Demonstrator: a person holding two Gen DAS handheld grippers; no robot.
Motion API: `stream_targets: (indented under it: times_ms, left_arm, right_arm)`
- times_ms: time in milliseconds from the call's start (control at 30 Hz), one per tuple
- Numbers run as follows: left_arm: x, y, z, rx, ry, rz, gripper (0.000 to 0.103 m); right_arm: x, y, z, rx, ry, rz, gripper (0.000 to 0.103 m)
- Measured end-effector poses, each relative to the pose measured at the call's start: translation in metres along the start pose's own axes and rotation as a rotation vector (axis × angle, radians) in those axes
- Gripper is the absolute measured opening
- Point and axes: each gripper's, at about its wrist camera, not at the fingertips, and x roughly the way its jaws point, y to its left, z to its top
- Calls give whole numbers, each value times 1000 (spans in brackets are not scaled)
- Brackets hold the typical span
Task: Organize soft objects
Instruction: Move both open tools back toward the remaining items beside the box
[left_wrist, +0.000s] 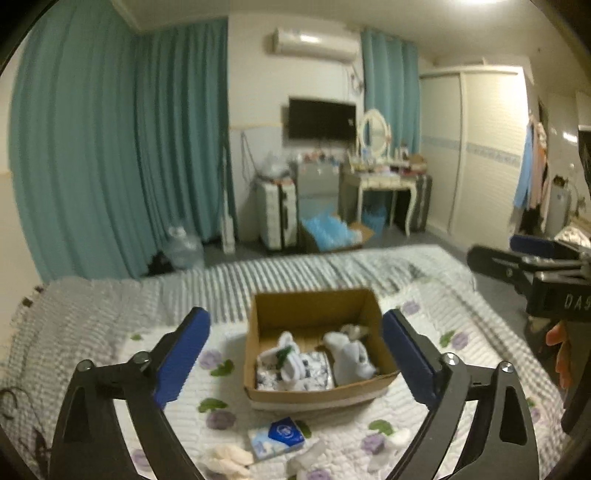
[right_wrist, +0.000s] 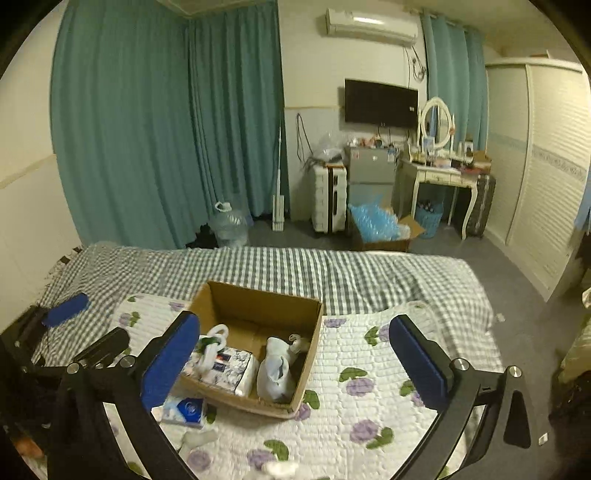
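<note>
Cardboard box (left_wrist: 317, 354) sitting mid-frame on quilted floral bed (left_wrist: 436, 406), socks inside; tissue pack (left_wrist: 277, 437) lying below it. Left gripper (left_wrist: 295, 356) and right gripper (right_wrist: 295, 363) both hanging spread, empty.

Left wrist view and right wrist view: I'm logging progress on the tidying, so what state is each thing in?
Left claw: open, empty.
Right claw: open, empty.
Brown cardboard box: open-topped, partly filled.
White socks: inside box.
Blue-and-white tissue pack: lying on quilt, outside box.
Floral white quilt: spread flat on bed.
</note>
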Motion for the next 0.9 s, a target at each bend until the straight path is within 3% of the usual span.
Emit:
stream_targets:
  times_ms: [233,467,633,900]
  left_arm:
    - [-71,-1,10,-4,-64,40,96]
    - [-104,-3,-7,-6,-98,89,96]
    - [-106,8,-29,-60,-98,64,96]
    - [-60,9,-75,-52,16,60,96]
  right_arm:
    - [-84,18,1,-63,-49,-24,103]
    - [-138,36,-18,-62,-57,-11,103]
    - [-143,43,-44,-59,-39,-3,103]
    - [-91,42,-97,-33,47,-11,103]
